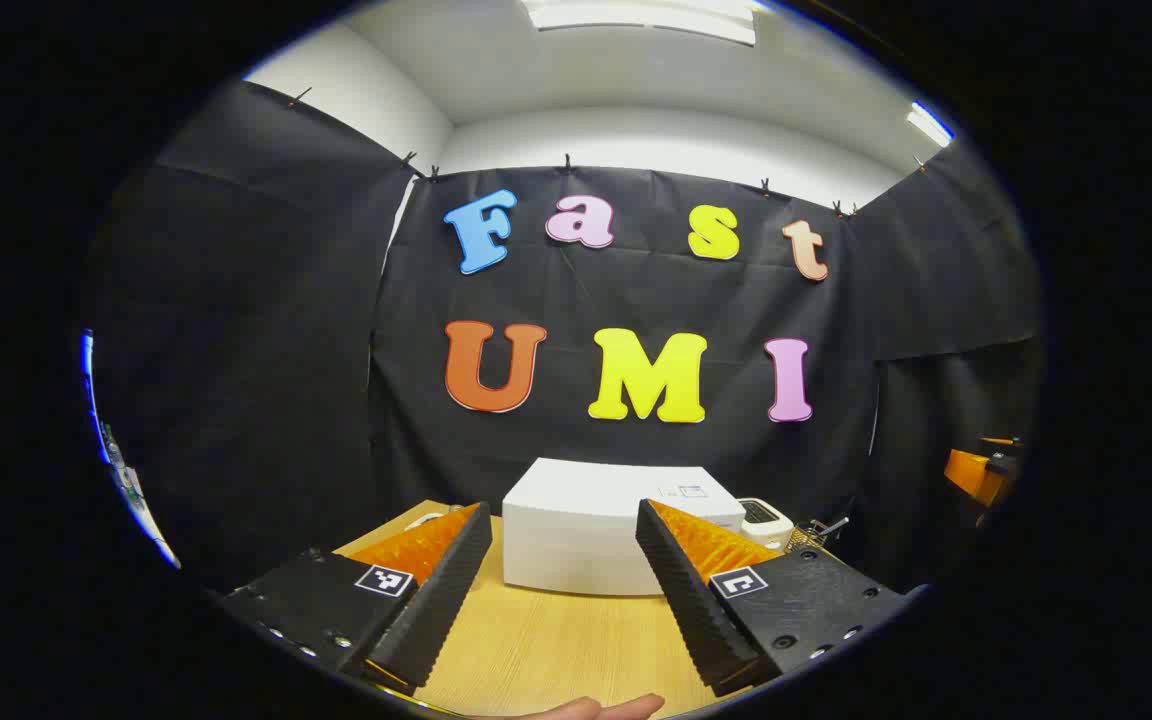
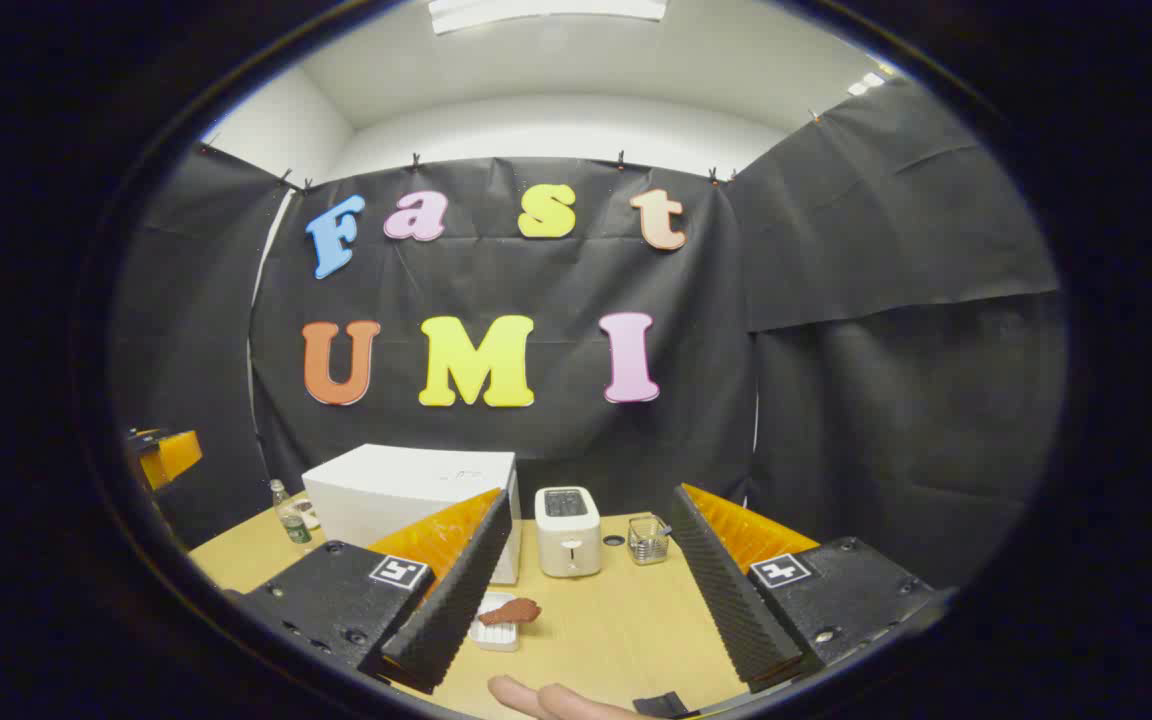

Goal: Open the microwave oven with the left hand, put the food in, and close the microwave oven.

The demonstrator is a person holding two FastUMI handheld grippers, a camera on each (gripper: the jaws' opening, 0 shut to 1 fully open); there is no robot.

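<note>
A white microwave oven [image 1: 591, 535] stands shut on the wooden table [image 1: 556, 650], straight ahead in the left gripper view. My left gripper [image 1: 561, 570] is open, well short of the oven, nothing between its fingers. In the right gripper view the microwave oven [image 2: 406, 495] sits at the left. In front of it a brown piece of food [image 2: 512, 611] lies on a small white dish [image 2: 496, 632]. My right gripper [image 2: 586, 590] is open above the table [image 2: 616, 630], the food close to its left finger.
A white toaster [image 2: 567, 545] and a small wire basket [image 2: 647, 539] stand right of the oven. A small bottle [image 2: 289, 520] stands at the oven's left. A person's fingers [image 2: 546, 700] show at the bottom edge. The other gripper [image 2: 164, 455] shows at the far left.
</note>
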